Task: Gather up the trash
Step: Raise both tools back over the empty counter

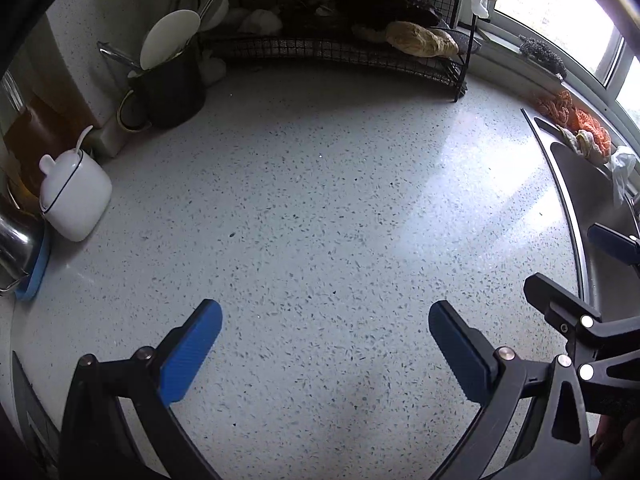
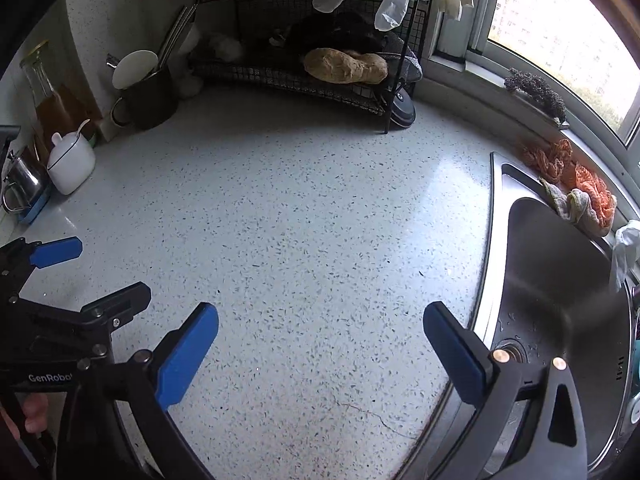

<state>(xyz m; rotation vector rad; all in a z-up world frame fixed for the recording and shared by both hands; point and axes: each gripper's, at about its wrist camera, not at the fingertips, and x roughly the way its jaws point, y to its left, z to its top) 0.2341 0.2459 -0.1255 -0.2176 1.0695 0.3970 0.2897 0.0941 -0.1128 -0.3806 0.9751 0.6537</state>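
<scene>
Speckled white countertop [image 2: 304, 216] fills both views; left gripper [image 1: 325, 328] and right gripper [image 2: 321, 330] hover over it, each with jaws spread wide and nothing between; steel sink [image 2: 560, 272] at 3 o'clock; crumpled white plastic [image 2: 624, 248] — possibly trash — at its far rim; wire rack [image 2: 304, 76] at 12 o'clock.

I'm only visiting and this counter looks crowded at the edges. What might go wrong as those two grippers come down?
1. The left gripper, open, could knock the white lidded jar standing to its left.
2. The right gripper, open beside the sink, may slip over its rim.
3. No obvious trash shows; the orange cloth might get grabbed instead.
</scene>
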